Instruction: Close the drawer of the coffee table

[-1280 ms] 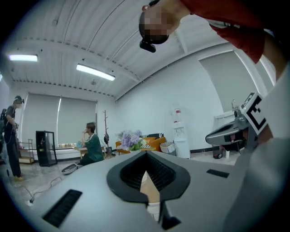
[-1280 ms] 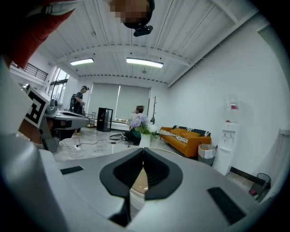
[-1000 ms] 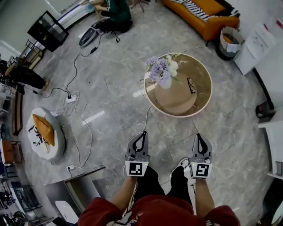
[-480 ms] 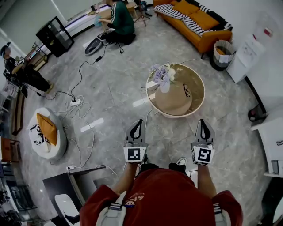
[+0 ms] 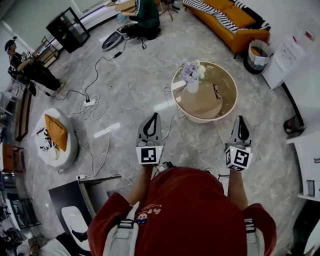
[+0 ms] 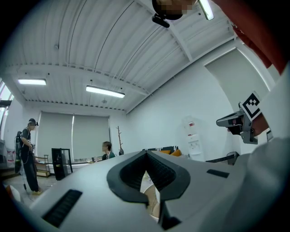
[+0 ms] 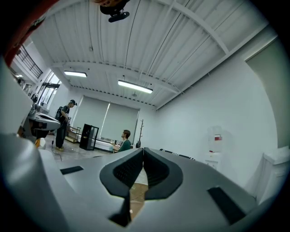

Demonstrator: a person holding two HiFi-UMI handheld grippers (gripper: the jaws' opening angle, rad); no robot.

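The round coffee table (image 5: 226,107), glass-topped with a pale rim, stands on the grey floor ahead of me in the head view. On it are a vase of purple and white flowers (image 5: 191,75) and a pair of glasses (image 5: 218,91). No drawer shows from this angle. My left gripper (image 5: 153,116) is held level short of the table's left side, jaws shut and empty. My right gripper (image 5: 241,119) hangs short of the table's right side, also shut on nothing. In the left gripper view the jaw tips (image 6: 146,154) meet; in the right gripper view the tips (image 7: 143,150) meet too.
An orange sofa (image 5: 235,20), a basket (image 5: 257,54) and a white cabinet (image 5: 287,56) line the far right. Cables (image 5: 95,107) trail over the floor to the left, near a white pouf with an orange cushion (image 5: 55,140). One person sits far back (image 5: 146,15), another stands at left (image 5: 27,67).
Both grippers have risen and spread a little apart. The head camera has come up with them, so the table and floor look farther away and my red top fills more of the bottom.
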